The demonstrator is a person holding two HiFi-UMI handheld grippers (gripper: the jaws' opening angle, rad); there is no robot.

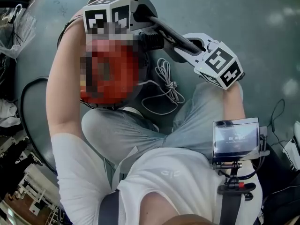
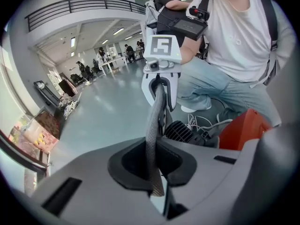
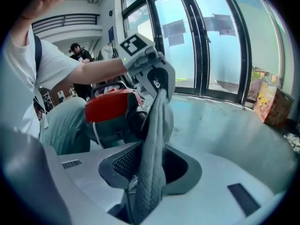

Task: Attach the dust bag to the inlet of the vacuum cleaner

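Observation:
A dark grey dust bag (image 1: 171,34) is stretched as a narrow strip between my two grippers, above the floor in front of the person's knees. My left gripper (image 1: 152,22) pinches one end; in its own view the mesh fabric (image 2: 152,125) runs straight down into the closed jaws (image 2: 157,184). At the other end my right gripper (image 1: 193,46) has the folded cloth (image 3: 157,135) filling its jaws (image 3: 145,191). The red vacuum cleaner (image 2: 243,128) lies just below and to the left, its black round grille (image 2: 180,131) facing the bag. The inlet itself cannot be made out.
A white cord (image 1: 164,86) lies coiled on the grey floor (image 1: 262,27) beside the vacuum. A black cable (image 1: 26,107) loops at the left, near clutter at the edge. A small screen (image 1: 236,139) hangs on the person's chest harness. Glass doors (image 3: 211,41) stand beyond.

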